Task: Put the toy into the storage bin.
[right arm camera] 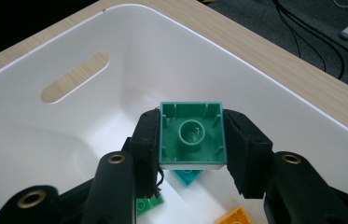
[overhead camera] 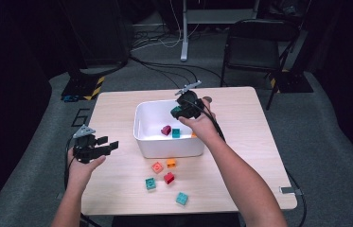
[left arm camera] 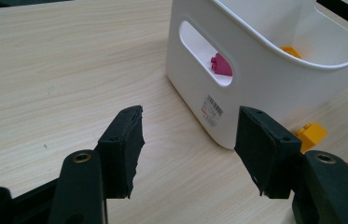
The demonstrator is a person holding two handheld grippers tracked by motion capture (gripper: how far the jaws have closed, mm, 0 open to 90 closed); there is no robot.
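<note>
My right gripper (overhead camera: 182, 112) hangs over the white bin (overhead camera: 138, 124), shut on a green brick (right arm camera: 191, 135) whose hollow underside faces the camera, one pad on each side. Below it in the bin (right arm camera: 265, 79) lie a teal brick (right arm camera: 188, 176), another green brick (right arm camera: 148, 205) and an orange one (right arm camera: 237, 217). A magenta brick (overhead camera: 166, 130) also lies in the bin. My left gripper (overhead camera: 110, 145) rests at the table's left, open with nothing between its jaws, and points at the bin's handle side (left arm camera: 265, 88).
In front of the bin, loose bricks lie on the wooden table (overhead camera: 240, 151): orange-red (overhead camera: 157, 167), orange (overhead camera: 171, 163), red (overhead camera: 169, 178), green (overhead camera: 150, 184) and teal (overhead camera: 181, 198). A black chair (overhead camera: 254, 47) stands beyond the table.
</note>
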